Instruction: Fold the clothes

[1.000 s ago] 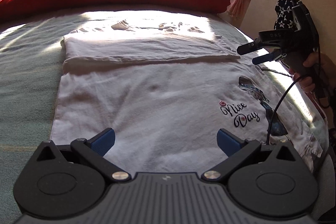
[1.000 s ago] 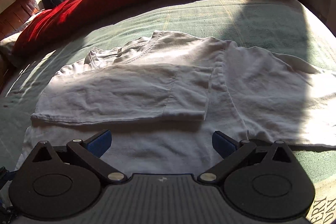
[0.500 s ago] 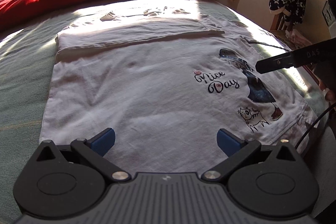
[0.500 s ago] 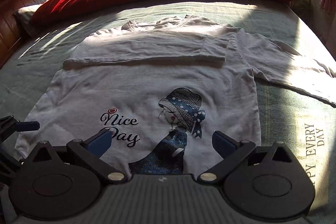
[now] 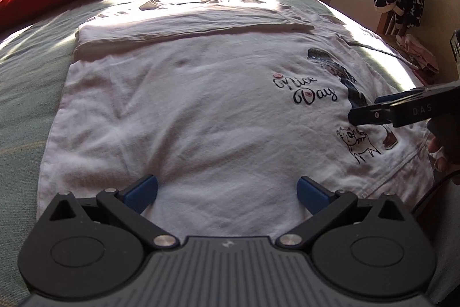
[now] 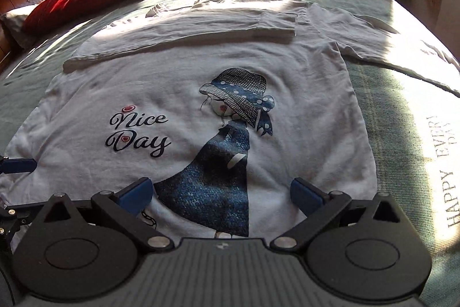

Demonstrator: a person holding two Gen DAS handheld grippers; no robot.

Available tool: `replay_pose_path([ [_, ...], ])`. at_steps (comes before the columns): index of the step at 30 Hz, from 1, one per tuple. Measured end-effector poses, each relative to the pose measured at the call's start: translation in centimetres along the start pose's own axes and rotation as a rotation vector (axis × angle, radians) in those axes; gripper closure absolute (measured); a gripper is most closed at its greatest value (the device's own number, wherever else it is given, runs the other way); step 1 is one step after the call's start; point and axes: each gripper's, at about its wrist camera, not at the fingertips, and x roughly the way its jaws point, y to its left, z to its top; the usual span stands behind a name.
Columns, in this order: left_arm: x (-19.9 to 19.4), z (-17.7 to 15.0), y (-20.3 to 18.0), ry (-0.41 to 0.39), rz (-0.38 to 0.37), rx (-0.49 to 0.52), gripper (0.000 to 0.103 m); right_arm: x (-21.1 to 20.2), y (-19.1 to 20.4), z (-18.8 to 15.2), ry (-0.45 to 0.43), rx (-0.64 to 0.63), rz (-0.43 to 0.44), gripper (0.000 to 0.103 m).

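Left gripper (image 5: 227,192): your tongs spread wide, empty, low over shirt (image 5: 201,117) hem at 6 o'clock, likely lining up a hem pinch. One shirt, flat on bed (image 6: 402,134), print up; one sleeve (image 6: 178,39) folded across at 12 o'clock, other sleeve (image 6: 373,45) loose at 2 o'clock. Right gripper (image 6: 221,193): spread wide, empty, over print. Two grippers, nothing gripped.

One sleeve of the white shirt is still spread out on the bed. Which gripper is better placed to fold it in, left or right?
Probably the right gripper: the unfolded sleeve lies on its side of the shirt. The left gripper faces the side whose sleeve is already folded across.
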Motion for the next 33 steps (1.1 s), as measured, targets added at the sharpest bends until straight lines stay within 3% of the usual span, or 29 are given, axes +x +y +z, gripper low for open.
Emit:
replay_pose_path([
  [4, -0.1, -0.4, 0.1, -0.022, -0.011, 0.009, 0.001, 0.0, 0.8, -0.8, -0.022, -0.078, -0.029, 0.000],
  [12, -1.7, -1.3, 0.0, -0.044, 0.007, 0.023, 0.001, -2.8, 0.2, -3.5, -0.048, -0.110, -0.051, 0.000],
  [16, -3.9, -1.5, 0.3, -0.090, -0.060, 0.002, 0.001, -4.0, -0.3, -5.5, -0.062, -0.090, -0.053, 0.000],
  [18, -4.2, -1.8, 0.3, -0.076, -0.073, 0.017, 0.001, -4.2, -0.6, -6.0, -0.077, -0.069, -0.048, 0.000],
  [22, -4.0, -3.6, 1.6, -0.007, -0.006, -0.019, 0.001, -4.1, -0.6, -6.3, -0.101, -0.050, -0.051, 0.000],
  [25, -5.2, -4.5, 3.2, -0.010, 0.012, -0.074, 0.001, -4.0, -0.5, -6.6, -0.113, -0.062, -0.059, 0.000],
  [30, -6.8, -2.4, 4.5, -0.084, -0.022, -0.141, 0.001, -3.9, -0.5, -7.0, -0.136, -0.062, -0.057, 0.000],
  [33, -4.9, -0.4, 4.7, -0.101, -0.063, -0.156, 0.001, -3.8, -0.2, -7.2, -0.148, -0.067, -0.077, 0.000],
])
